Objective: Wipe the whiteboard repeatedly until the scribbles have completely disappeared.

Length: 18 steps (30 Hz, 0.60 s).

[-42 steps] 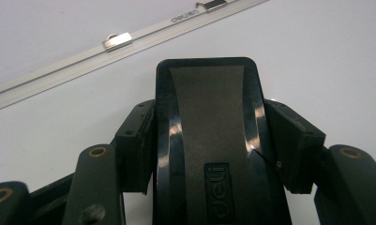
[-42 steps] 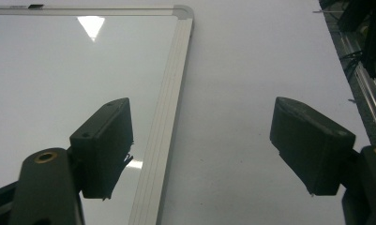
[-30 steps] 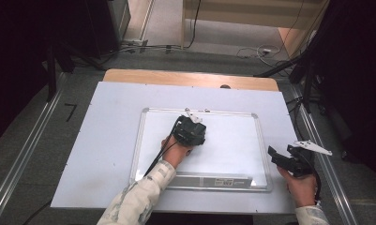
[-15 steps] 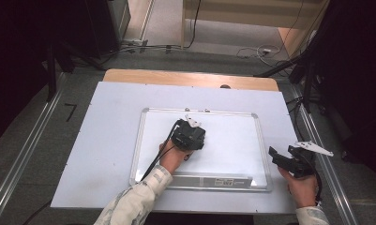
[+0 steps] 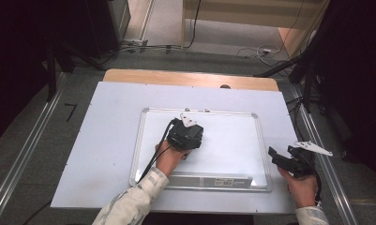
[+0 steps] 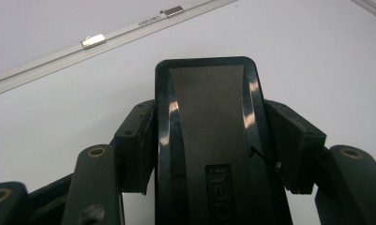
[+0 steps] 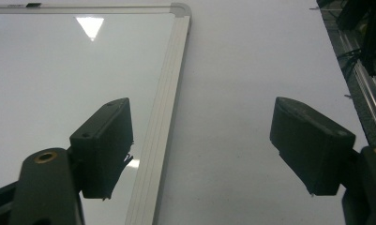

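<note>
Black eraser (image 6: 209, 140) pinched between the left gripper (image 5: 185, 136) jaws, pressed on the whiteboard (image 5: 232, 140) near its middle, closer to the far edge; long axis pointing toward that far frame rail. Right gripper (image 7: 199, 150) spread wide, holding nothing, straddling the whiteboard's right frame near the table's (image 5: 110, 122) right edge. Left hand clearly nearer the wiping surface.

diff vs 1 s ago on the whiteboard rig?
Left claw, shut on the black eraser, has slid slightly toward the person's left across the whiteboard. The grip is unchanged. Right claw stays open at the board's right edge, and the board hasn't shifted.
</note>
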Motion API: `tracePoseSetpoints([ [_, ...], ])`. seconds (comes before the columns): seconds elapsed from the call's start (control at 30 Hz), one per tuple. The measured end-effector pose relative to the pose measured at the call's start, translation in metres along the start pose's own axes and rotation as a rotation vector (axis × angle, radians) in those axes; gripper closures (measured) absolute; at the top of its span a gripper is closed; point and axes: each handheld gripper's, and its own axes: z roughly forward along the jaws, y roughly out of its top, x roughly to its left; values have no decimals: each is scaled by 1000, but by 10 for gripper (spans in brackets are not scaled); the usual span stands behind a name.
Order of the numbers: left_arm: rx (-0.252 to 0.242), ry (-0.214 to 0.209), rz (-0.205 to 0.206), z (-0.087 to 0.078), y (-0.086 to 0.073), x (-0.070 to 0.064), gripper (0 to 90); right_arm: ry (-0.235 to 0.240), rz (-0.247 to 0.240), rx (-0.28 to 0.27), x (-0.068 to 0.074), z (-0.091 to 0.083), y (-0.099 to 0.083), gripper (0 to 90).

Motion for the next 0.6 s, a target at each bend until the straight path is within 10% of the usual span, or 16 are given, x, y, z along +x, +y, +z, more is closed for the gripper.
tracePoseSetpoints([
  [0.6,-58,89,-49,-36,-1,21,396,7,-4,-5,1,1,1,202],
])
